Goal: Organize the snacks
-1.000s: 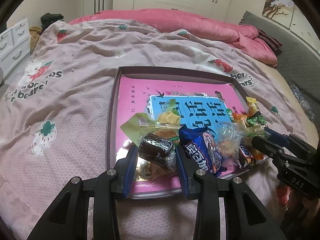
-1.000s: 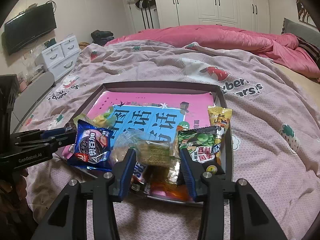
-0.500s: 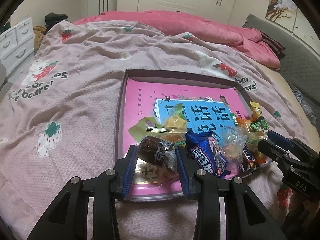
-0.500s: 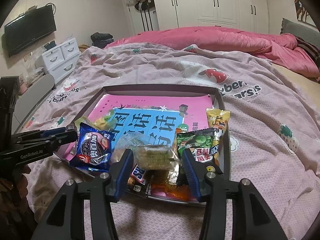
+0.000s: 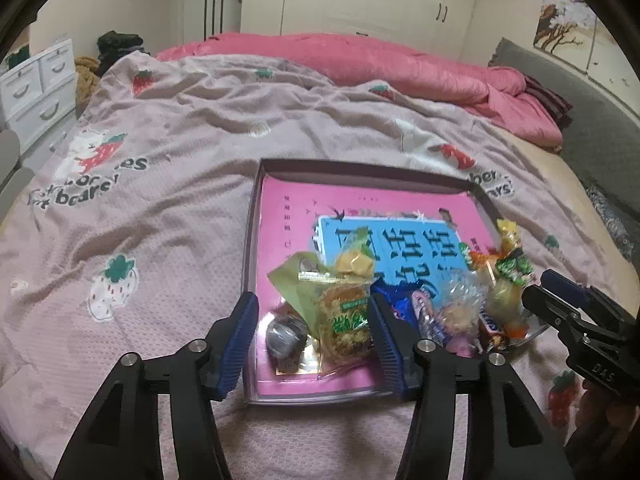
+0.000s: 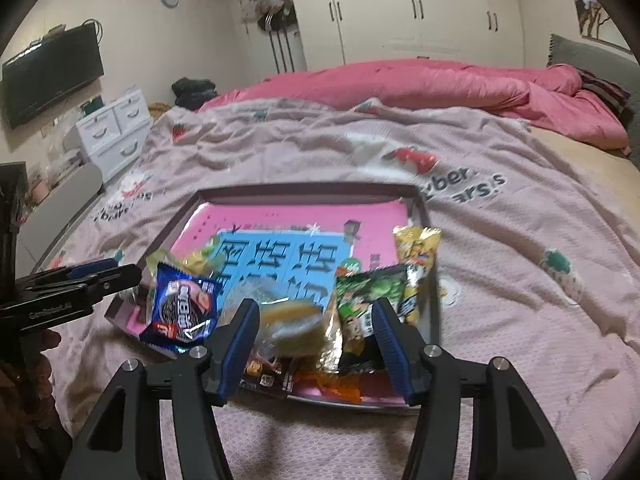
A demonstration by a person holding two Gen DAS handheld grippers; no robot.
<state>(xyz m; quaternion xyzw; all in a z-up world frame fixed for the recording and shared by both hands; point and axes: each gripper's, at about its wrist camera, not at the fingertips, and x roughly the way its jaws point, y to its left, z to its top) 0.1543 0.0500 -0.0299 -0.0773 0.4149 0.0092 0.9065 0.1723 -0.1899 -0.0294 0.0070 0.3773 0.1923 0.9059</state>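
A shallow tray [image 5: 360, 170] with a pink and blue printed floor lies on the bed, with snacks heaped at its near end. My left gripper [image 5: 312, 312] hovers over the near left corner and its jaws are opening. A dark wrapped snack [image 5: 286, 336] lies loose on the tray floor between them, beside a clear cake packet [image 5: 346, 320]. Over the tray [image 6: 304, 192] my right gripper [image 6: 316, 304] has its jaws opening too. A clear packet of pale cake [image 6: 292, 324] sits blurred between them, free of the pads. A blue cookie packet [image 6: 182, 312] lies to the left.
A green pea packet [image 6: 368, 292] and a yellow packet [image 6: 416, 248] lie by the tray's right rim. The strawberry-print bedspread [image 5: 160, 240] surrounds the tray, with a pink duvet [image 5: 380, 64] behind. White drawers [image 6: 112, 136] stand at the far left.
Both pairs of jaws have widened. The dark snack has slipped out of the left pads onto the tray floor. The clear cake packet sits loose between the right fingers.
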